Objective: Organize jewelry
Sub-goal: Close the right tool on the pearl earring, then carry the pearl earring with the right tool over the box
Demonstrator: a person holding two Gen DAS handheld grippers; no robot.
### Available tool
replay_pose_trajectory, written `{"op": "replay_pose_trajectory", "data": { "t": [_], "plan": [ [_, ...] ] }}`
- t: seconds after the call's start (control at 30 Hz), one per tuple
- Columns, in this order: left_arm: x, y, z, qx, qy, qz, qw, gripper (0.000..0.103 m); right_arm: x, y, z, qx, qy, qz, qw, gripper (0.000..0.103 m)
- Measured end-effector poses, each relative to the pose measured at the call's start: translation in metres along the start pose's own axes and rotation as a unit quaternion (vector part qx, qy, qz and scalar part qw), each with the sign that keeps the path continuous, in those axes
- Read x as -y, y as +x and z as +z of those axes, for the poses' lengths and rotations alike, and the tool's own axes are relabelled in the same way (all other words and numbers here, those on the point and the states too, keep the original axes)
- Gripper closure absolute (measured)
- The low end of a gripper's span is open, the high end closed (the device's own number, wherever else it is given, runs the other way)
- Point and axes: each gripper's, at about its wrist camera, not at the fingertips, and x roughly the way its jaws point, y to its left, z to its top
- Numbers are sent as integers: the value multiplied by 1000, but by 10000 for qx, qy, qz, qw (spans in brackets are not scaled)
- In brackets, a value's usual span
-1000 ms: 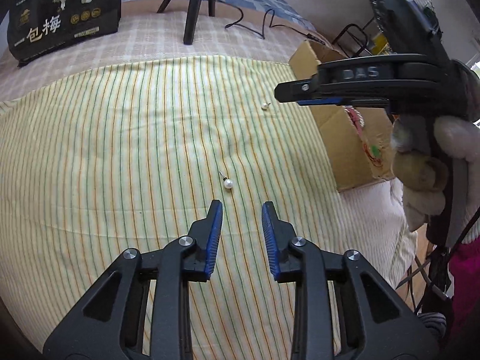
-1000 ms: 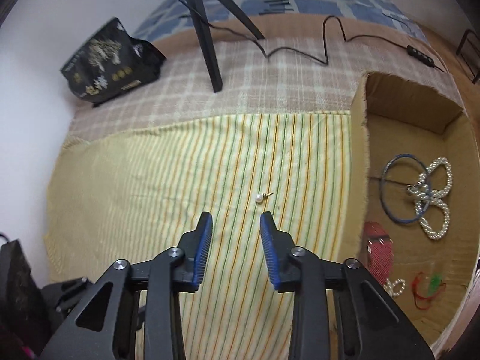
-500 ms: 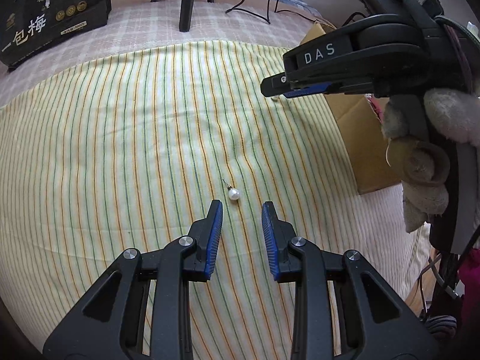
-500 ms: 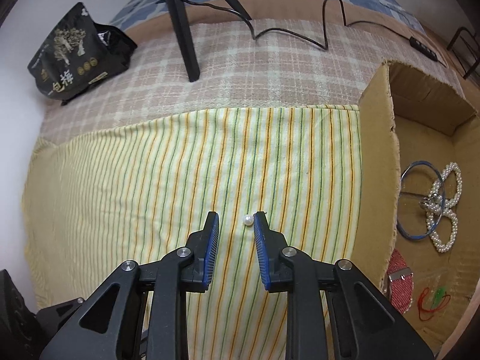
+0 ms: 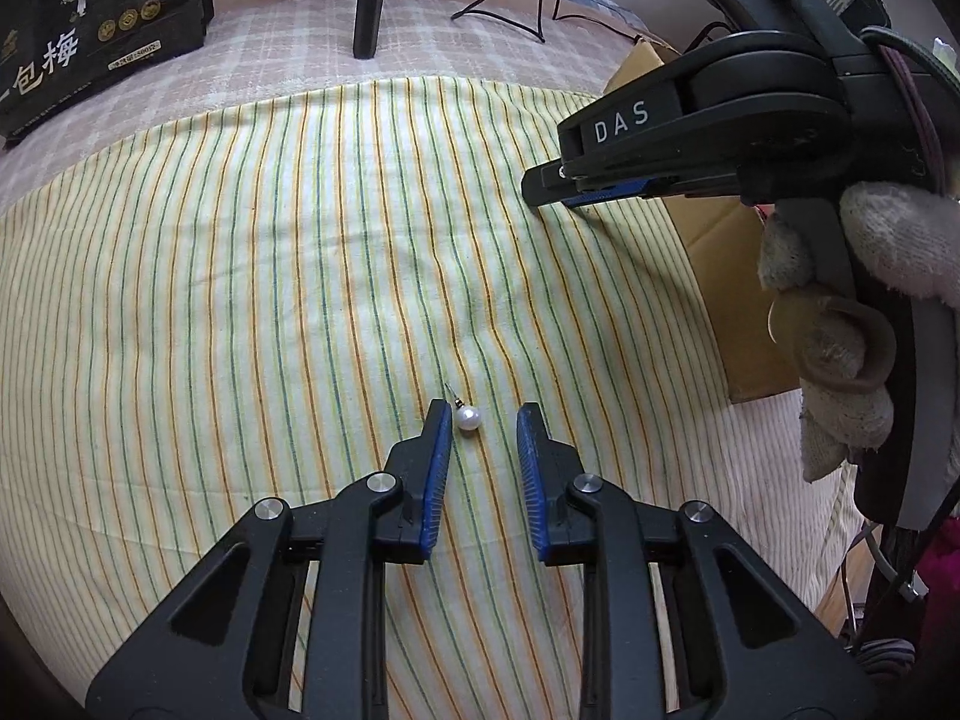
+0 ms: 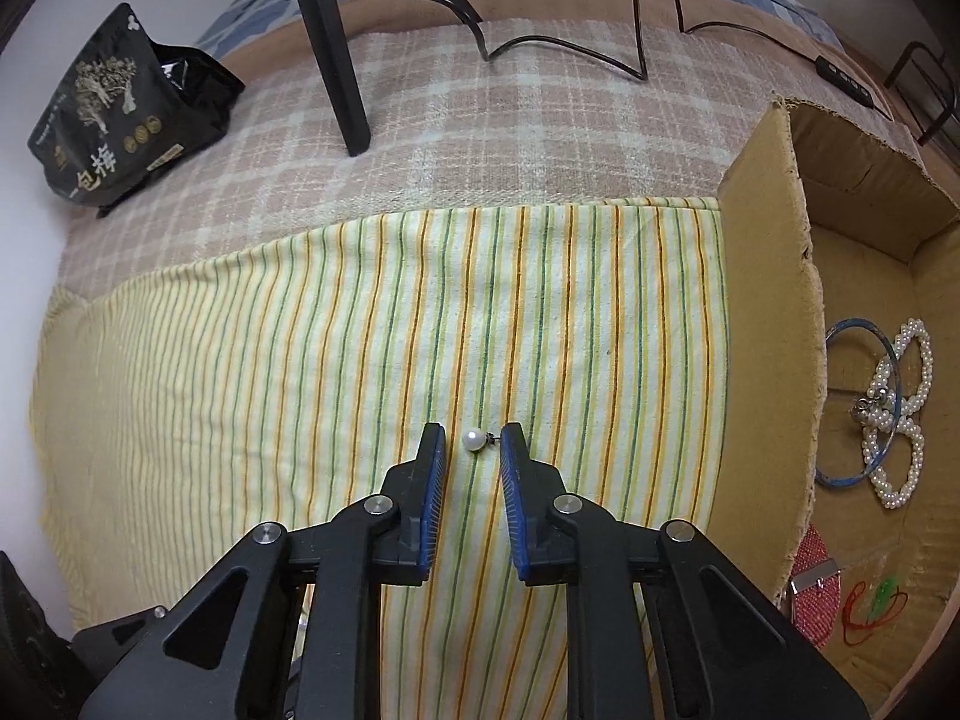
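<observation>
2 pearl earrings lie on the striped cloth (image 5: 252,276). The left gripper (image 5: 483,417) is lowered around one pearl earring (image 5: 467,418), its jaws closing but not yet pressing, the pearl just beside the left pad. The right gripper (image 6: 471,441) likewise brackets the other pearl earring (image 6: 473,440), jaws closing. Other jewelry is seen in the cardboard box (image 6: 774,324).
</observation>
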Motion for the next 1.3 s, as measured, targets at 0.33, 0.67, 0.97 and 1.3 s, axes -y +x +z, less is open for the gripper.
{"op": "replay_pose_trajectory", "data": {
  "t": [0.33, 0.67, 0.97, 1.3],
  "plan": [
    [-6, 2, 3, 96, 41, 156, 9998, 96, -2, 4, 2, 63, -61, -60, 9999, 96],
    [-6, -14, 0, 212, 33, 152, 9997, 96, 4, -19, 0, 234, -47, 167, 9996, 96],
    [5, -41, -2, 438, 108, 17, 9990, 96, 4, -58, -8, 574, -141, 349, 9976, 96],
    [46, -63, -3, 730, 305, -306, 9964, 96, 23, -114, -28, 1002, -296, 376, 9938, 96]
  ]
}}
